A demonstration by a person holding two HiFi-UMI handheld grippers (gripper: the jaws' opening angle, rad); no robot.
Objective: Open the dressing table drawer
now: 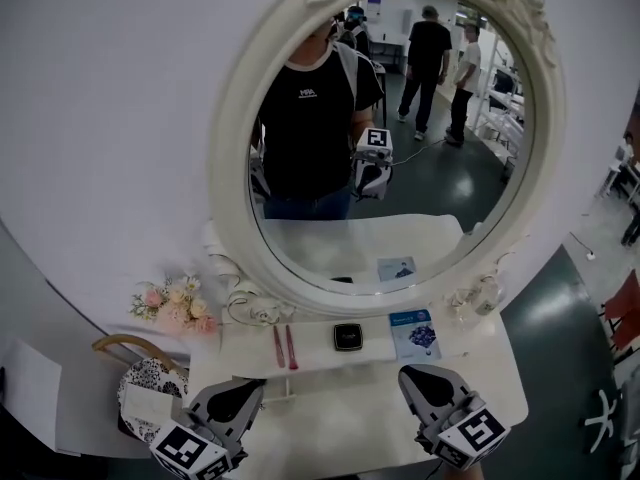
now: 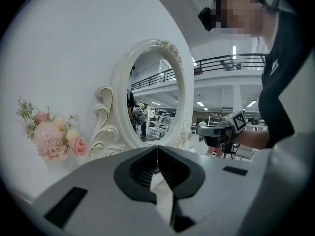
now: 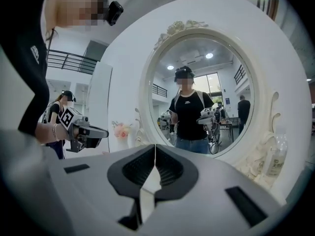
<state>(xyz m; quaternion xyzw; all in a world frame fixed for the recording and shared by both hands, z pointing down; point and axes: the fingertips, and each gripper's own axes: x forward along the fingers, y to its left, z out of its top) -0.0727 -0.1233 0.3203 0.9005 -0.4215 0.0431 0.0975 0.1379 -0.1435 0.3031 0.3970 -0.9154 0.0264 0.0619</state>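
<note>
Closest to me, the left hand-held gripper (image 1: 247,385) sits over the near left corner of the worktop (image 1: 340,413). Its jaws are pressed together with nothing between them. The right hand-held gripper (image 1: 424,374) is over the near right corner, its jaws likewise closed on nothing. Both point roughly level toward the mirror, well apart from each other.

The dressing table drawer shows in none of my views. I see only the white top of the dressing table, and its front is hidden below the two tools.

Along the far edge of the worktop, just under the mirror, lie two slim pink sticks (image 1: 285,348) side by side, left of centre. A small black square case (image 1: 347,336) is at the centre and a blue card (image 1: 413,333) is right of it. A clear bottle (image 3: 277,156) stands by the far right corner, against the carved frame. Off the far left corner, a bunch of pink and cream flowers (image 1: 175,303) rests against the white wall.

Behind all that rises the oval mirror in its white ornate frame (image 1: 232,158). It reflects a person in a black shirt holding a gripper.
</note>
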